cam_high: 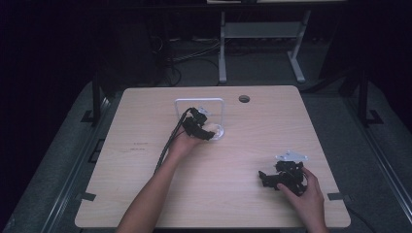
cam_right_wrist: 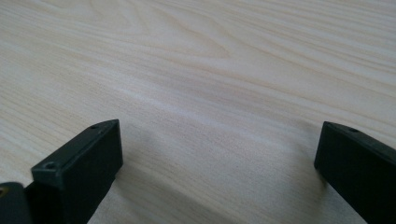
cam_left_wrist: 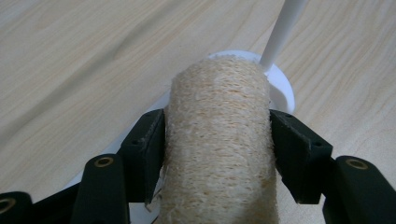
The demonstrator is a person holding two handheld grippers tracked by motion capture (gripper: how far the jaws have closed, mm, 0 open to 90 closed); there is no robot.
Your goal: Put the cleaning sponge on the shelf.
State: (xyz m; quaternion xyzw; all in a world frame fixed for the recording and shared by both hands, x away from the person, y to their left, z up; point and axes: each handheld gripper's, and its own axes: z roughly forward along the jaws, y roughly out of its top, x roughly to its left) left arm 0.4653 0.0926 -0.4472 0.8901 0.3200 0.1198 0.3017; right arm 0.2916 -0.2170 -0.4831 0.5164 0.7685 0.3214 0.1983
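The left hand-held gripper [cam_high: 203,127] sits near the middle of the desk's far half, its jaws closed against both sides of a pale, fibrous loofah roll [cam_left_wrist: 219,144] that stands up between them in the left gripper view. The right hand-held gripper [cam_high: 272,178] rests low at the near right of the desk, well apart from the left one, with its jaws spread wide and nothing but bare wood grain between them in the right gripper view. The light wooden desk [cam_high: 145,194] carries everything and has a round cable hole [cam_high: 244,99] near its far edge. A white wire frame [cam_high: 199,101] stands upright on the desk just behind the left gripper. Beneath the loofah lies a small white dish [cam_left_wrist: 284,86], its rim showing past the roll's far end, and a thin white rod [cam_left_wrist: 282,32] rises at a slant from that rim. A grey three-cornered plate [cam_high: 292,156] tops the right gripper.
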